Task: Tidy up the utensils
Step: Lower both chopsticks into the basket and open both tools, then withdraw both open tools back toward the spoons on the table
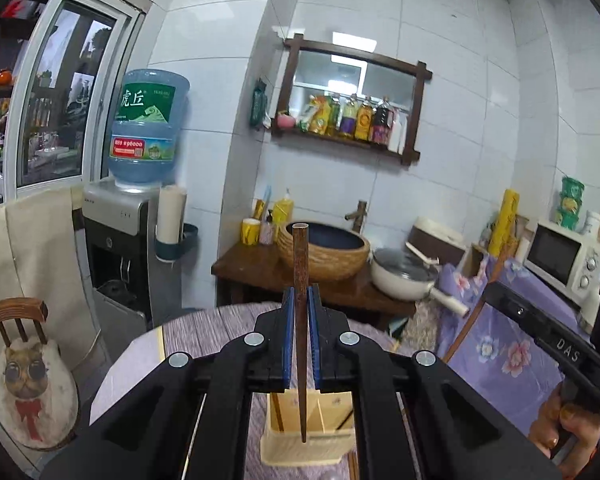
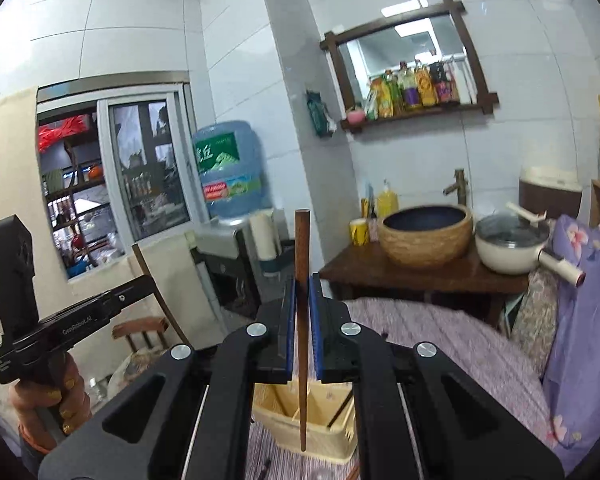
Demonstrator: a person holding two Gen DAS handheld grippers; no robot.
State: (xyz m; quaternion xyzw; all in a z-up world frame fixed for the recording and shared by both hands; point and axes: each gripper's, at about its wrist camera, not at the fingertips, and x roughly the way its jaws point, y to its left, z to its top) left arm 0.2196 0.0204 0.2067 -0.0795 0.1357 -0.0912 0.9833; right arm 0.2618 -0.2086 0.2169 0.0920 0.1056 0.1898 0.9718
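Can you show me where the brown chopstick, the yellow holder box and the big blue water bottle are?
chopstick point(image 1: 301, 280): left wrist view, upper shaft.
holder box point(image 1: 306, 446): left wrist view, front wall.
water bottle point(image 1: 148, 128): left wrist view, green label.

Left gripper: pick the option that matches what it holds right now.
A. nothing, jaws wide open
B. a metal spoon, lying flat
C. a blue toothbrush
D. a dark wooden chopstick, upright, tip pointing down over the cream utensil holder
D: the left gripper has its blue pads closed on a dark wooden chopstick that stands upright, its narrow tip hanging over the cream utensil holder.
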